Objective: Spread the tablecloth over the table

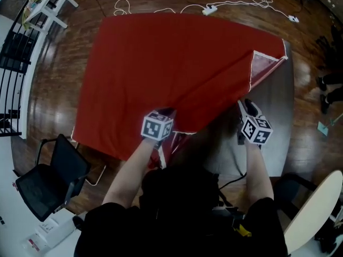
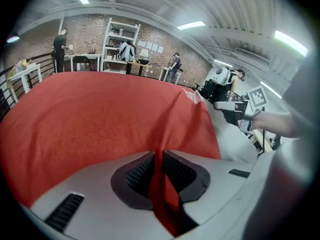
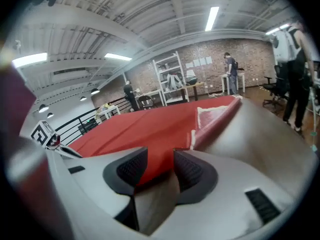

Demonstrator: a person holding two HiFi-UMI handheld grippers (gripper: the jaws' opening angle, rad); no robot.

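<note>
Right now the left gripper (image 2: pixel 161 171) is pinching a raised fold of the red tablecloth (image 1: pixel 161 68) between its ribbed pads, close to the cloth's near edge, most likely so the sheet can be dragged toward the person. The right gripper (image 3: pixel 160 171) is holding its jaws spread with nothing between them. It is hovering over the bare grey table (image 1: pixel 278 127), just short of the cloth's hem, seemingly readying for a fresh hold there.

The tablecloth is lying skewed across the table. It is covering the left and far parts and hanging off the left side, while the near right portion is showing bare. Its far right corner (image 1: pixel 265 63) is lying folded back, exposing the pale underside, and that flap is standing in the way of a flat spread.

Beside the near left corner a black office chair (image 1: pixel 51 181) is standing close to the hanging edge and could catch it. White cables (image 1: pixel 236 4) are trailing on the wooden floor beyond the far side.
</note>
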